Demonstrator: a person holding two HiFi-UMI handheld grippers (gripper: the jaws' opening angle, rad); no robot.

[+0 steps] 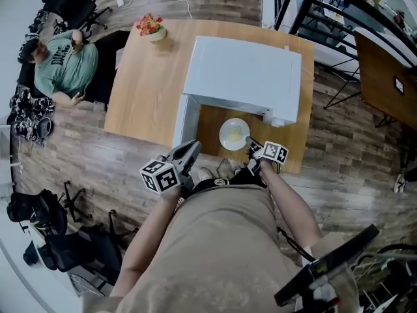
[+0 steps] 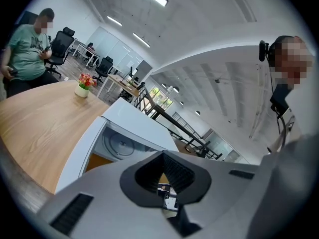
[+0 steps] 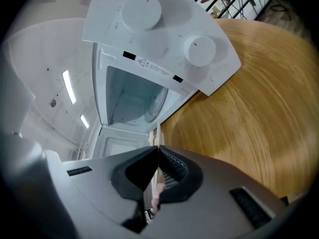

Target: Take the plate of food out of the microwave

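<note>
A white microwave [image 1: 244, 70] stands on the wooden table [image 1: 146, 83] with its door [image 1: 184, 119] swung open to the left. Its cavity [image 3: 132, 96] holds only the glass turntable [image 2: 121, 144]. The white plate [image 1: 232, 134] with pale food is outside, over the table in front of the opening. My right gripper [image 1: 249, 142] is shut on the plate's near right rim, which shows as a thin white edge [image 3: 158, 133] between the jaws [image 3: 158, 151]. My left gripper [image 1: 193, 147] is by the door's outer end, shut with nothing in it [image 2: 164, 156].
A seated person in a green shirt [image 1: 65, 64] is at the table's far left. A flower pot [image 1: 151, 28] stands at the back. The table's front edge [image 1: 287, 168] lies just behind the plate. Office chairs [image 1: 39, 220] and a dark table [image 1: 384, 77] surround it.
</note>
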